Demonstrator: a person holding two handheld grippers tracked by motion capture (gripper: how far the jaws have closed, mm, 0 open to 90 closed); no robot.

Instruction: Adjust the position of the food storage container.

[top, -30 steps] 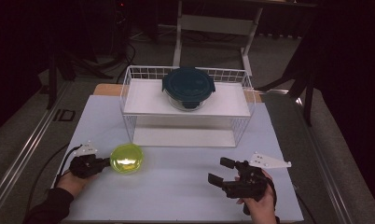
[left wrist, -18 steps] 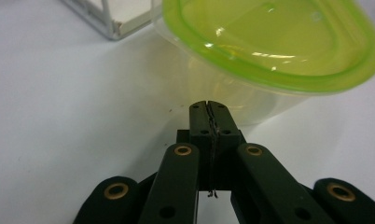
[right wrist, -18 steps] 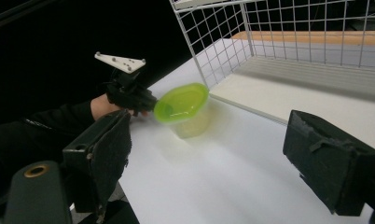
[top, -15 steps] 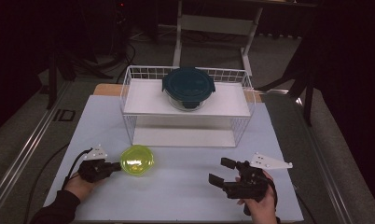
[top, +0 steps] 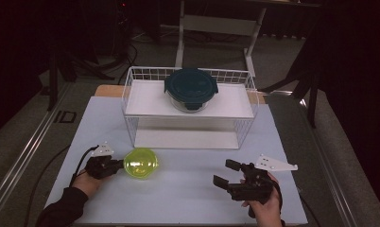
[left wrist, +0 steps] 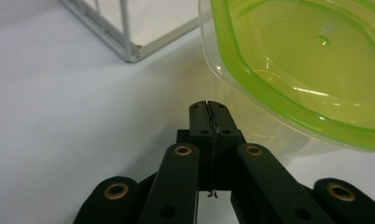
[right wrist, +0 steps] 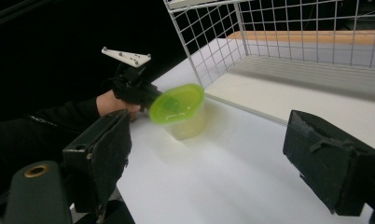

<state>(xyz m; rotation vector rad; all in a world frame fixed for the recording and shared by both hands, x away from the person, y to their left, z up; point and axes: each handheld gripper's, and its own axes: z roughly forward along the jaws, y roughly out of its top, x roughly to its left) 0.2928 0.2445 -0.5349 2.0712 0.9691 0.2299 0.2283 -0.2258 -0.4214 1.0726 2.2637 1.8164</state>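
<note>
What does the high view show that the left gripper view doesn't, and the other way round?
High view alone: the dark-lidded container on the wire rack's upper shelf, and the right gripper, jaws apart, held over the table. Left gripper view alone: the left gripper up close, its jaws pressed together beside the green-lidded container, not around it. Shared: that green-lidded container, the white tabletop and part of the rack.

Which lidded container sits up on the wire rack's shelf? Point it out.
The round container with the dark teal lid, on the upper shelf of the white wire rack. The other, the green-lidded container, stands down on the table beside the left gripper.
</note>
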